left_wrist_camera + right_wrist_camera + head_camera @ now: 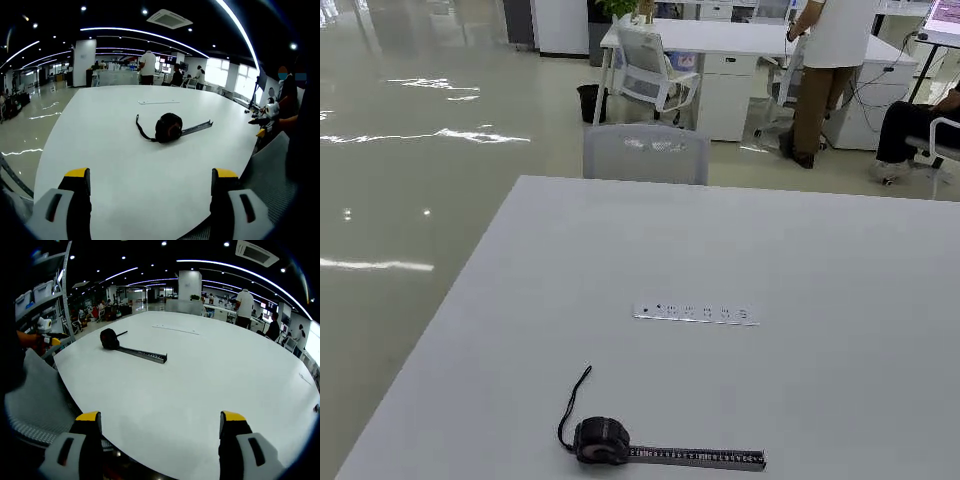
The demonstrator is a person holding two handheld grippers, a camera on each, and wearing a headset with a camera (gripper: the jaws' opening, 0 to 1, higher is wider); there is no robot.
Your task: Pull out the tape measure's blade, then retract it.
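Observation:
A black tape measure lies near the front edge of the white table, its blade pulled out a short way to the right and its wrist strap curling behind it. In the left gripper view the tape measure sits ahead with the blade pointing right; my left gripper is open, well short of it at the table edge. In the right gripper view the tape measure lies far left with its blade toward me; my right gripper is open and holds nothing.
A flush power strip is set into the table's middle. A grey mesh chair stands at the far edge. Beyond are desks, chairs and a standing person. The other gripper shows at the right of the left gripper view.

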